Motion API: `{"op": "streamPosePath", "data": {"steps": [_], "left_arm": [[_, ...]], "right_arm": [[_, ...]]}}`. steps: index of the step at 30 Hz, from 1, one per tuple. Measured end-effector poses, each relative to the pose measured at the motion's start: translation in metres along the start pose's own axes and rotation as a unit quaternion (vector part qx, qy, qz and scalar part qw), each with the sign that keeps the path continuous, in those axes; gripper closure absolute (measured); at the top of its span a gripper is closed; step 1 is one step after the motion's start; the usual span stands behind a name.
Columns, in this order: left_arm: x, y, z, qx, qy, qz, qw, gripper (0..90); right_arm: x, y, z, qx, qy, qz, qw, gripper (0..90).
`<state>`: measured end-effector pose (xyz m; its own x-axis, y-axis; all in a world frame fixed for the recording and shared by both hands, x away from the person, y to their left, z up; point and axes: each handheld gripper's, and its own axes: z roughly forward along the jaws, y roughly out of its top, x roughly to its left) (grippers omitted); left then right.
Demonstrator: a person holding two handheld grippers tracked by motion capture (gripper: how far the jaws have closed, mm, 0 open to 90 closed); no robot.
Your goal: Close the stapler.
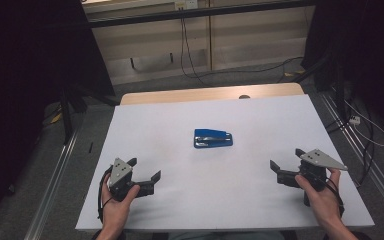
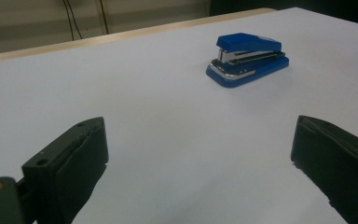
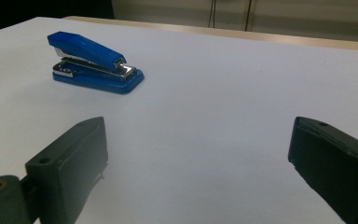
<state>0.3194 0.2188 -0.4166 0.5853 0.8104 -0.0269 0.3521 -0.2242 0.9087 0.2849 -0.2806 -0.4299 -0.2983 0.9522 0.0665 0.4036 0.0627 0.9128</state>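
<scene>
A blue stapler [image 1: 213, 138] with a metal inner arm lies flat near the middle of the white table [image 1: 180, 115]. My left gripper [image 1: 144, 169] rests at the front left, held in a hand, jaws wide apart and nothing between them. My right gripper [image 1: 286, 158] sits at the front right, also open and holding nothing. In the left gripper view the stapler [image 2: 247, 58] lies ahead and to the right, beyond the open gripper [image 2: 199, 149]. From the right gripper view the stapler [image 3: 94, 63] lies ahead to the left of the open gripper [image 3: 198, 151].
A bare wooden strip [image 1: 210, 93] runs along the table's far edge. Cables [image 1: 190, 55] hang on the wall behind, and more cable [image 1: 367, 132] lies on the floor at the right. Metal rails [image 1: 55, 170] flank the table.
</scene>
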Motion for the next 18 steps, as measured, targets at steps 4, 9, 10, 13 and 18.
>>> {"op": "streamPosePath", "data": {"steps": [4,9,10,13,18], "left_arm": [[-0.0002,-0.0032,-0.004,0.003,0.003,0.005,1.0,4.0],[-0.0001,-0.0065,-0.0032,0.002,0.009,0.007,0.9999,4.2],[-0.0002,-0.0064,-0.0036,0.002,0.01,0.006,0.9999,4.2],[-0.0012,-0.006,-0.0038,0.0,0.007,0.011,0.9999,4.2],[0.0007,-0.0064,-0.0005,0.007,0.004,0.006,0.9999,4.2]], "right_arm": [[-0.0004,-0.0084,-0.0038,-0.001,-0.006,-0.007,1.0,4.5],[-0.0044,-0.0115,-0.0062,-0.005,-0.011,0.003,0.9999,4.5],[-0.0042,-0.0115,-0.0064,-0.006,-0.012,0.003,0.9999,4.4],[-0.0027,-0.0104,-0.0064,-0.014,-0.009,0.002,0.9999,4.4],[-0.0029,-0.0088,-0.0028,-0.016,-0.01,0.003,0.9998,4.0]]}}
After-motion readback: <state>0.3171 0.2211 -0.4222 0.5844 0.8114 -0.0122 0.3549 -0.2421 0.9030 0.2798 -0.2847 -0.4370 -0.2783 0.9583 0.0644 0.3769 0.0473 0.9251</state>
